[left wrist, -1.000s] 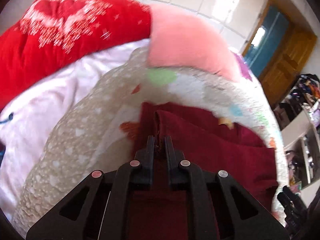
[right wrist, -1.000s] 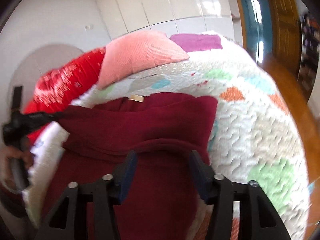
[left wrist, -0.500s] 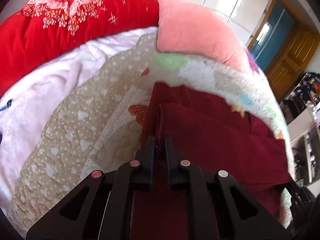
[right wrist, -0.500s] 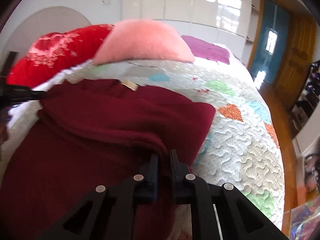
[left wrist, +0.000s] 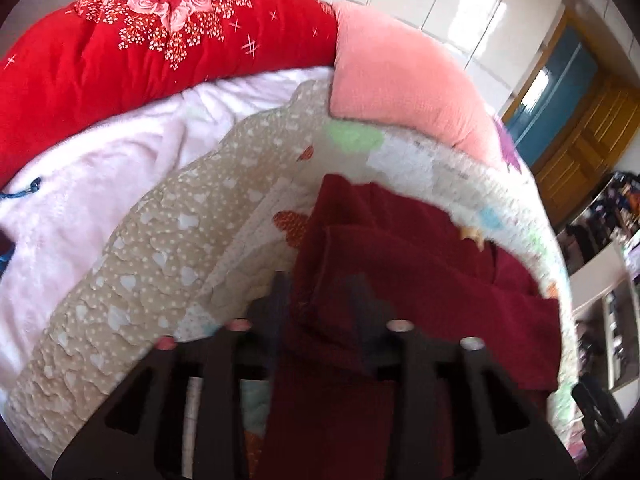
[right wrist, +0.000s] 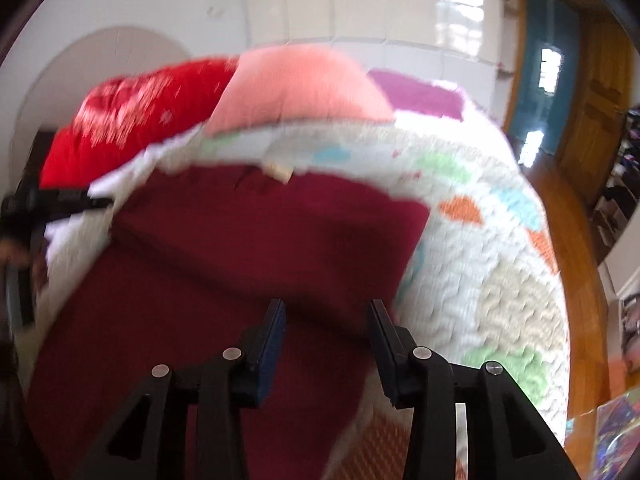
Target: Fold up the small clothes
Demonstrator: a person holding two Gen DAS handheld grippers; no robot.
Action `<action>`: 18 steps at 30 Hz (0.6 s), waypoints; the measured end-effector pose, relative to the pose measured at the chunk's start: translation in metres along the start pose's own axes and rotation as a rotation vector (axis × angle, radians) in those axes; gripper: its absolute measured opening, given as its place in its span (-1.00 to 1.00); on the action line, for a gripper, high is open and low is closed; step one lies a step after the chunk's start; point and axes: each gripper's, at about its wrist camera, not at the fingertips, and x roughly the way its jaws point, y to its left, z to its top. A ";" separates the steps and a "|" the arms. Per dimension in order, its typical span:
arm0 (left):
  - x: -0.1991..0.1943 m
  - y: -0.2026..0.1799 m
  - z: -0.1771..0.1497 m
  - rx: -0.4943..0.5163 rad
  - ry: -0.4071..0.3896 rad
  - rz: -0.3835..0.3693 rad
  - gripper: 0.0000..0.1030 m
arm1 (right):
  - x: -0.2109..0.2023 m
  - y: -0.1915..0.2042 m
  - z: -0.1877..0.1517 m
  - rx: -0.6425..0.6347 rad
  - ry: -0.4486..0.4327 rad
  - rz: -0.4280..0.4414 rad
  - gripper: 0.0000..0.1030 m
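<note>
Your garment [left wrist: 404,276] — dark red knit — lies on the quilt [left wrist: 160,264], folded over itself so that a doubled layer runs across its upper part. In the left wrist view a folded corner of it sits between the fingers of your left gripper [left wrist: 320,292]; the jaws have just been opening and stand apart, the cloth loose in the gap and not pinched, though that part of the view is blurred. In the right wrist view your right gripper [right wrist: 326,314] points down at the same garment [right wrist: 256,248] near its right edge; its jaws have also just been opening and now stand apart, with the knit under and between the fingers [right wrist: 276,320] but not clamped. The garment's right edge lies against the white, wavy-stitched part of the quilt [right wrist: 500,280] with its orange, green and blue patches. A small tan label [right wrist: 276,170] shows at the garment's far edge. Beyond it a pink pillow [left wrist: 400,80] rests at the head of the bed, touching a red floral blanket [left wrist: 140,48] to its left; a pale pink blanket [left wrist: 80,208] lies beside the quilt on the left. At the left edge of the right wrist view your left gripper [right wrist: 56,204] shows dark and blurred, near the garment's far left corner — you cannot tell from there whether it touches the cloth.
</note>
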 end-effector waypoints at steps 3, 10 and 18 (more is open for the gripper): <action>0.005 -0.008 -0.001 -0.004 -0.007 -0.014 -0.03 | 0.015 0.005 0.013 0.050 -0.017 0.006 -0.22; 0.046 -0.029 -0.014 0.108 0.041 0.072 -0.01 | 0.069 0.001 0.000 0.017 0.069 -0.128 -0.29; 0.057 -0.037 -0.020 0.164 0.019 0.108 0.16 | 0.050 -0.041 -0.002 0.155 0.035 -0.078 -0.24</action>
